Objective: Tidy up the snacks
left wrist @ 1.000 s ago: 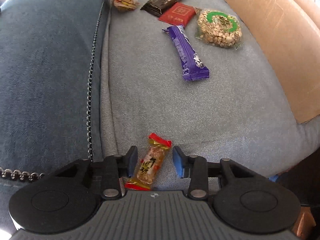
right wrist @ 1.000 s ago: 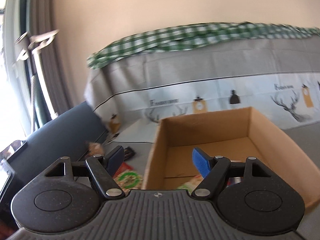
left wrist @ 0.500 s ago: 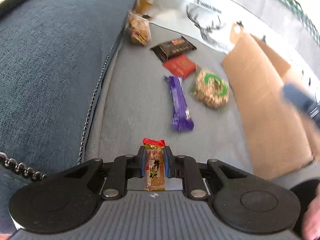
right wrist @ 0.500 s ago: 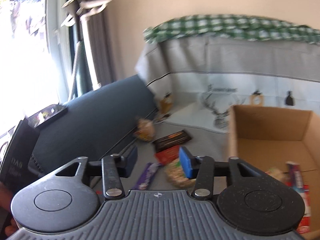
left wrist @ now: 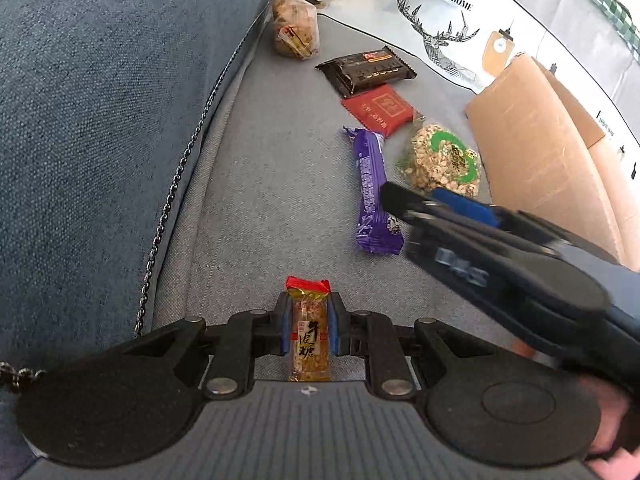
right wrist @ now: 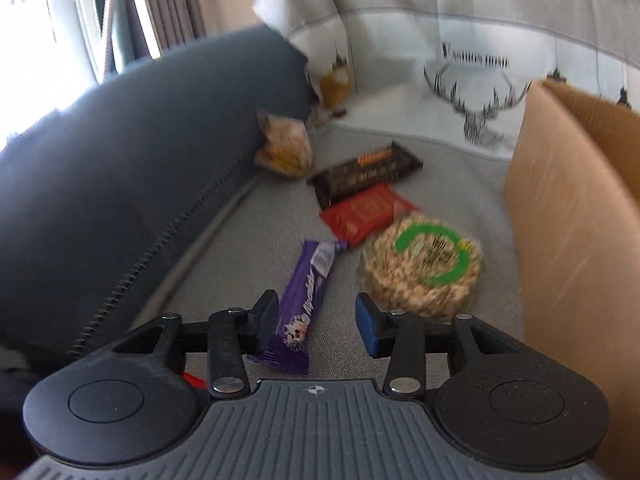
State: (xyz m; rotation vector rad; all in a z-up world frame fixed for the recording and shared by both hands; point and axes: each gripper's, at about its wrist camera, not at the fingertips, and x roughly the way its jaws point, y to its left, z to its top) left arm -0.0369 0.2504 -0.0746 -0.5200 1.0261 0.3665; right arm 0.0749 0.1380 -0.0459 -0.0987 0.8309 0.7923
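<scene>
Left hand-held gripper (left wrist: 309, 330) is pinching the nougat candy (left wrist: 310, 336), blue pads flat against both long sides of the clear, glossy wrapper, its red crimped end poking out ahead of the fingertips. Those jaws have just been closing, and the candy sits between them now, over the grey sofa seat (left wrist: 260, 200).

Right hand-held gripper (right wrist: 316, 322) is spread, having just closed part-way with nothing gripped. The purple bar (right wrist: 306, 300) lies under it, its near end just inside the left finger, the rest of the gap bare fabric. Whether that finger touches the foil, can't tell. The frame is blurred.

From the left wrist view the right hand-held gripper (left wrist: 416, 200) cuts in from the right, tips over the purple bar's (left wrist: 372, 192) near half.

Beside the bar, a round peanut cake (right wrist: 420, 266), knobbly under clear film with a green ring label. Behind it, a flat red packet (right wrist: 366, 210), a black bar (right wrist: 366, 174), and a crinkly clear bag (right wrist: 286, 146) against the backrest.

The seat is coarse woven cloth; the blue backrest (left wrist: 100, 120) rises on the left behind a zip seam. The cardboard box (right wrist: 572, 216) walls off the right, its smooth side near the peanut cake. Open cloth runs between the zip and the snacks.
</scene>
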